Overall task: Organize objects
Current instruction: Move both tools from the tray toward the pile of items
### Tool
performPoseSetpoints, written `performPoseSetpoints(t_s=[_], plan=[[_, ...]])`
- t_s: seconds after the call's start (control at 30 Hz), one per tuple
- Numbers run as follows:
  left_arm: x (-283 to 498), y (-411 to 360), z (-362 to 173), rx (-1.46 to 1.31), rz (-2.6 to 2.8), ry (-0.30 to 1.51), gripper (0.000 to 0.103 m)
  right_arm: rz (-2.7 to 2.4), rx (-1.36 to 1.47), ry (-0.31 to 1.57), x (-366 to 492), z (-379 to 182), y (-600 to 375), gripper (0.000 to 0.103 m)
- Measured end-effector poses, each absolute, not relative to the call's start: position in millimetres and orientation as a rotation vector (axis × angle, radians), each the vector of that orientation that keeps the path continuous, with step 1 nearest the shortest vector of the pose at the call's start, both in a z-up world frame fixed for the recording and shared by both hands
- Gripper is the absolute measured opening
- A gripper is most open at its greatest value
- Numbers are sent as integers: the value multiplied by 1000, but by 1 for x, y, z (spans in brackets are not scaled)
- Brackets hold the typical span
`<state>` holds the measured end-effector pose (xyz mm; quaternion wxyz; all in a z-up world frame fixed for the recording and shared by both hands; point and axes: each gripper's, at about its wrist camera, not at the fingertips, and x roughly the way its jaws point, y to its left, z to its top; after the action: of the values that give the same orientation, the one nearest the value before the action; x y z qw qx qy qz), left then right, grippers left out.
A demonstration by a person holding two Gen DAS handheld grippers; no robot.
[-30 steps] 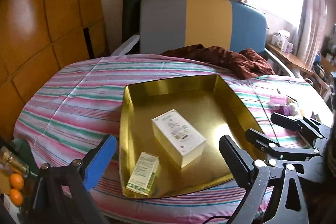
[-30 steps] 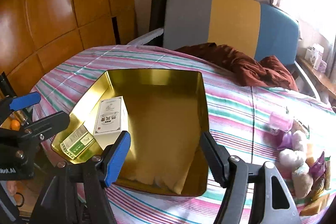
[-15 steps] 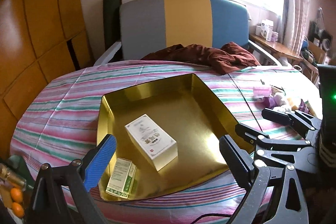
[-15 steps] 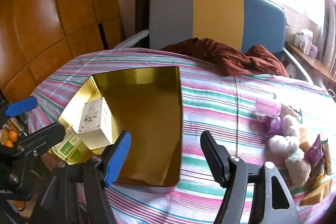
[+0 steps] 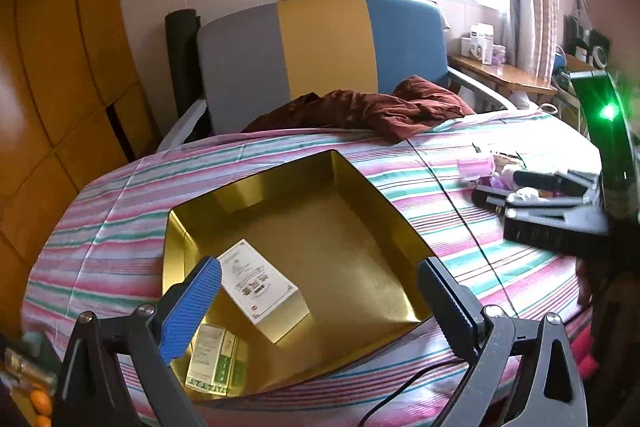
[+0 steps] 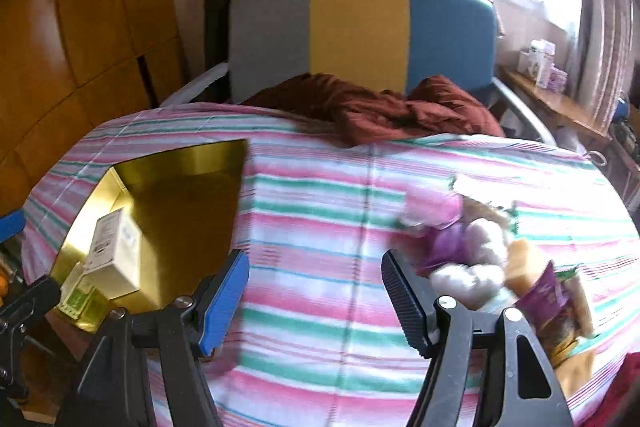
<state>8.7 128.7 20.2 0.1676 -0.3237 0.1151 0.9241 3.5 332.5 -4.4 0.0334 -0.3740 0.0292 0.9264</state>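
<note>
Right gripper [image 6: 314, 297] swung toward snacks [image 6: 480, 259] — empty.

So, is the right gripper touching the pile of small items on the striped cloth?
Apart. The right wrist view shows the right gripper open and empty, with bare striped cloth between its fingers, and the pile of small items lying beyond its right finger.

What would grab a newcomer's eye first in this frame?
A shiny gold tray sits on the striped cloth, holding a white box and a green-labelled box at its near corner. To its right lies a heap of small packets.
</note>
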Motion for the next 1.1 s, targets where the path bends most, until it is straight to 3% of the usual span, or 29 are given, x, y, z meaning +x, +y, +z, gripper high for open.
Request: performPoseSetpoints(t_s=[1.1], plan=[[-9,204,9,-909,2485,513,99,2633,-1003,406,-8,-8,474,70]])
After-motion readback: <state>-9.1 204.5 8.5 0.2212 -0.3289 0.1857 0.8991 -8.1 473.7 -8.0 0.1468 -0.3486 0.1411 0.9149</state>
